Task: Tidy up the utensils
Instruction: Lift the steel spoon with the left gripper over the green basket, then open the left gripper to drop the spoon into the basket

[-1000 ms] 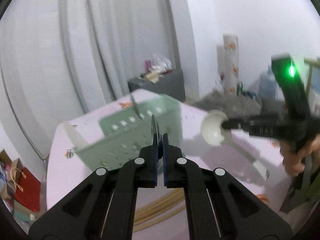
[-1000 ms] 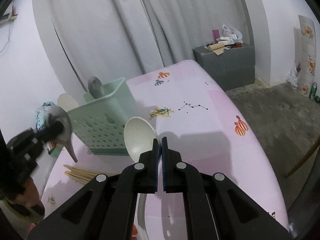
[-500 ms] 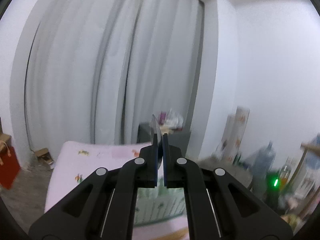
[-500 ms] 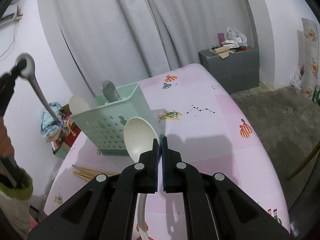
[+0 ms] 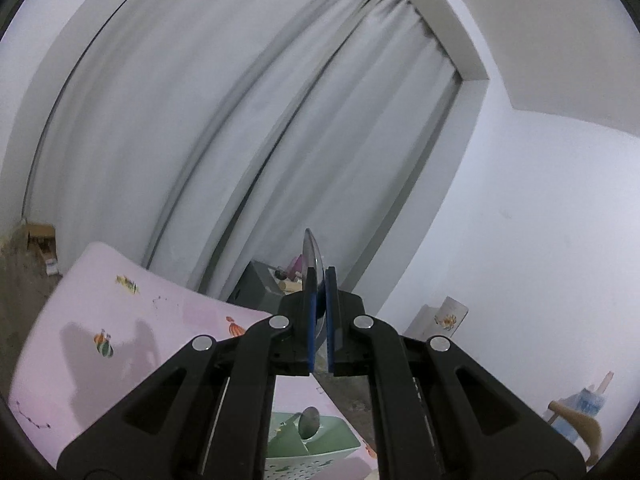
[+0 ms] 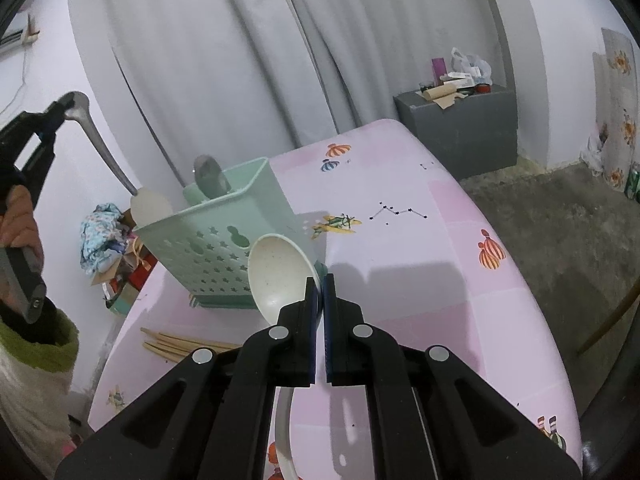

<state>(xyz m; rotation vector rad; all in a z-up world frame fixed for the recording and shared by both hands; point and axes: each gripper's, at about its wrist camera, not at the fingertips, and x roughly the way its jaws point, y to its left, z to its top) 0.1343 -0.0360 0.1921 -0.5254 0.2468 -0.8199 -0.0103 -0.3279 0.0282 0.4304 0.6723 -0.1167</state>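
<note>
**A:** At the near edge of the worktop [image 6: 420, 280], looked at the right hand-held gripper [image 6: 319, 280] first. Spread or pressed together?

**B:** Pressed together, pinching the cream spoon [image 6: 280, 276]. Held it bowl forward and above the pads, handle trailing back beneath the jaws. Tilted down over the pink surface.

**A:** And just beyond that bowl?

**B:** Found the green basket [image 6: 224, 240] standing on the worktop, with loose chopsticks [image 6: 180, 344] lying in front of it to the left. Counted two spoons upright inside: a grey spoon [image 6: 210, 178] and a pale spoon [image 6: 150, 208] at the far-left corner.

**A:** Checked the left hand-held gripper [image 6: 60, 114]?

**B:** Raised at the left, above the basket, gripped by a hand [image 6: 20, 220] with a green cuff [image 6: 40, 340] below. Clamped shut on the bowl of the metal spoon [image 6: 78, 104], handle slanting down towards the pale spoon. Could not tell whether touching. Seen from its own camera, caught that bowl edge-on between the pads [image 5: 310, 256].

**A:** Farther back?

**B:** Noted a grey cabinet [image 6: 460, 128] past the worktop's far end, then pale curtains [image 6: 240, 60].
</note>
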